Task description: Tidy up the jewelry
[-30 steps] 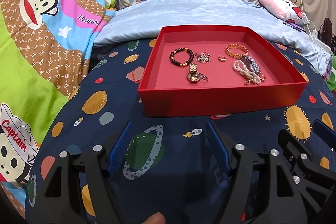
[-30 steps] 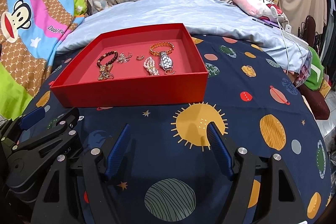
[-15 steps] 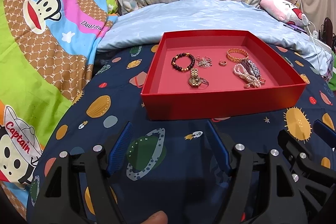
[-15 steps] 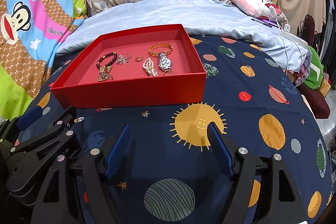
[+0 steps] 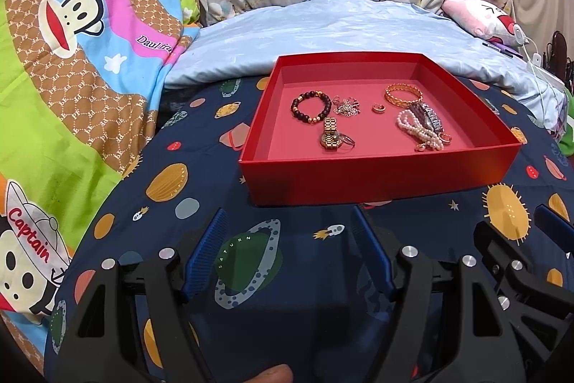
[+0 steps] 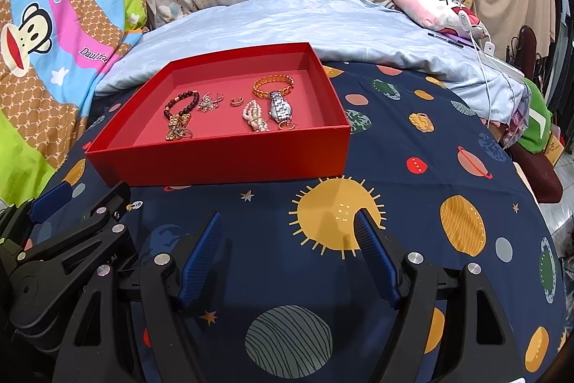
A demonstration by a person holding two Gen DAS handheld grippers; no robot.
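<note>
On the bed: a red tray point(image 5: 376, 178) sits on the dark planet-print sheet point(image 5: 280, 261).
Tray contents: dark bead bracelet point(image 5: 310, 106), gold watch point(image 5: 330, 133), silver chain point(image 5: 346, 106), small ring point(image 5: 379, 108), gold bangle point(image 5: 403, 94), pearl bracelet point(image 5: 418, 128), silver watch point(image 6: 280, 106).
Left gripper point(image 5: 290, 232): jaws open, nothing between them, near the tray's front wall.
Right gripper point(image 6: 288, 232): jaws open and empty, over the sun print point(image 6: 333, 207).

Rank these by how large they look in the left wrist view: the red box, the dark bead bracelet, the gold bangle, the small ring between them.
1. red box
2. dark bead bracelet and gold bangle: too alike to separate
3. small ring
</note>
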